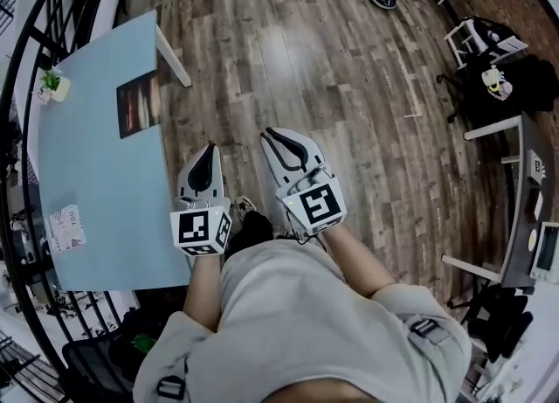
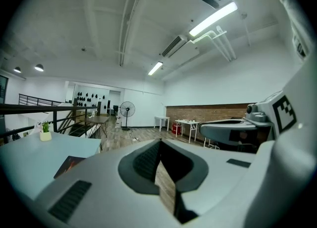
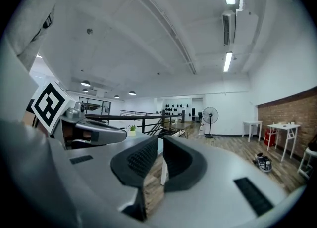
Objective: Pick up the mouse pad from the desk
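The left gripper [image 1: 207,155] hangs close to the person's body, its fingers [image 2: 143,160] pressed together on nothing; the right gripper [image 1: 272,139] just beside it is likewise closed and empty, with only floor showing past its pads.

Both hover just off the long edge of the pale blue desk [image 1: 96,174]. The mouse pad [image 1: 138,104] lies flat on that desk, ahead and to the left of the left fingertips and well apart from them, close to the desk's near-side edge.

It looks thin, light and floppy, probably with a grippy underside; a pinch on the border facing the grippers seems best, and it may sag once lifted. Beyond it stands a small potted plant [image 1: 54,85].
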Action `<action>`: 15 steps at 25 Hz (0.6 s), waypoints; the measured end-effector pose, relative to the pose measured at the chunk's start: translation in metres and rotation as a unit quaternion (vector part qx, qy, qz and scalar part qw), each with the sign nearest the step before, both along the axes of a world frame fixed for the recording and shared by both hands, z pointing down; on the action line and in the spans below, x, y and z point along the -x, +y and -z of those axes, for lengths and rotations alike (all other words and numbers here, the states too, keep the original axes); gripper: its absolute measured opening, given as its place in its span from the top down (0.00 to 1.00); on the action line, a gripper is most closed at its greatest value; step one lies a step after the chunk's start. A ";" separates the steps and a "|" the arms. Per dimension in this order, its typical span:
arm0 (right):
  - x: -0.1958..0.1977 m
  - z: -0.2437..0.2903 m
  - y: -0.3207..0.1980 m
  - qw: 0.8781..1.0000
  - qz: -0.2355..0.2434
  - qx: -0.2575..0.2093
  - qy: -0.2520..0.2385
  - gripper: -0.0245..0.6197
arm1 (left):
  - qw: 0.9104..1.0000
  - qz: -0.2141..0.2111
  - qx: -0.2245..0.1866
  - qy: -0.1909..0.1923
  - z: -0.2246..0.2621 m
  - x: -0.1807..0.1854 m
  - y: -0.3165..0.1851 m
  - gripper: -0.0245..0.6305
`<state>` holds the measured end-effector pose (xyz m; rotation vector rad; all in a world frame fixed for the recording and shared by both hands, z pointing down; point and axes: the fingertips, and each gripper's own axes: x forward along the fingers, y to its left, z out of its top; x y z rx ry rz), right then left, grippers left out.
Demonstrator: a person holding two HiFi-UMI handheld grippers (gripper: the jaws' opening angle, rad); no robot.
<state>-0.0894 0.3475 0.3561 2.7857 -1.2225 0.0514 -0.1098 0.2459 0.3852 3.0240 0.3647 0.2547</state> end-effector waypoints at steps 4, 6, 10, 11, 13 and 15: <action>-0.028 0.000 -0.030 1.000 -0.006 -0.003 -0.005 0.90 | 1.000 -0.007 0.000 0.001 0.000 -0.029 -0.030 0.94; -0.041 -0.002 -0.044 1.000 -0.008 -0.005 -0.009 0.90 | 1.000 -0.008 0.003 -0.001 -0.002 -0.041 -0.044 0.94; -0.061 -0.008 -0.070 1.000 -0.010 -0.007 -0.015 0.90 | 1.000 -0.011 0.006 -0.006 -0.007 -0.059 -0.071 0.94; -0.065 -0.009 -0.076 1.000 -0.009 -0.007 -0.018 0.90 | 1.000 -0.011 0.006 -0.006 -0.008 -0.063 -0.077 0.94; -0.073 -0.014 -0.086 1.000 -0.010 -0.008 -0.024 0.90 | 1.000 -0.009 0.007 -0.008 -0.010 -0.070 -0.089 0.94; -0.082 -0.018 -0.095 1.000 -0.009 -0.007 -0.029 0.90 | 1.000 -0.005 0.009 -0.011 -0.014 -0.079 -0.100 0.94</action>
